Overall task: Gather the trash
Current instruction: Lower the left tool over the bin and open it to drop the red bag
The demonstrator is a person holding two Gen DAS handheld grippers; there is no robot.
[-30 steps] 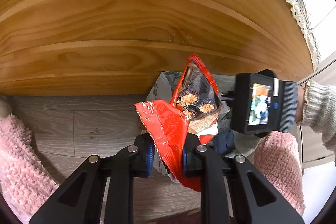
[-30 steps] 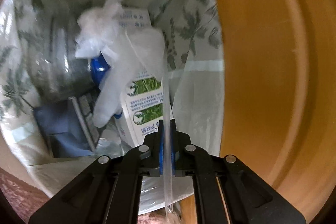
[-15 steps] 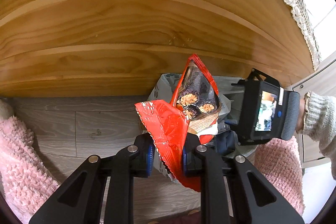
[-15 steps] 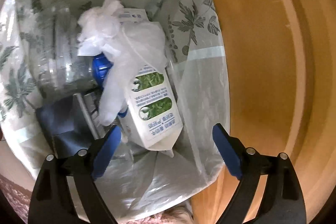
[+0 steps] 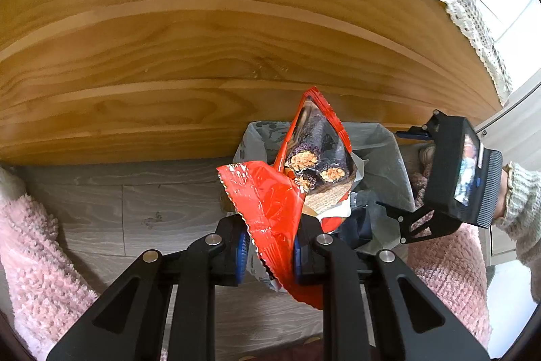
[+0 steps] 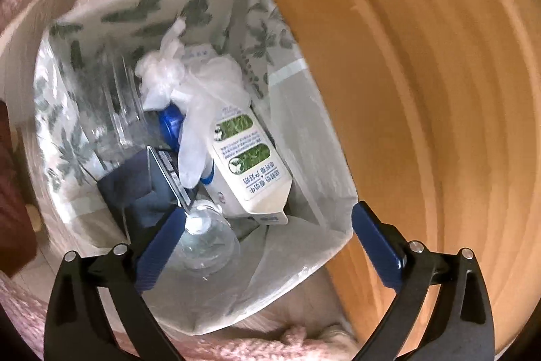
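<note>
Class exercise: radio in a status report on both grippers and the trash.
Left gripper shut on red wrapper. Right gripper opening, nothing between. Bin below, nothing blocking.

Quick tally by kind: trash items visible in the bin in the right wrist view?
Milk carton: 1
Clear plastic bottles: 2
White plastic bag: 1
Dark blue box: 1
Total: 5, others may lie hidden beneath.
</note>
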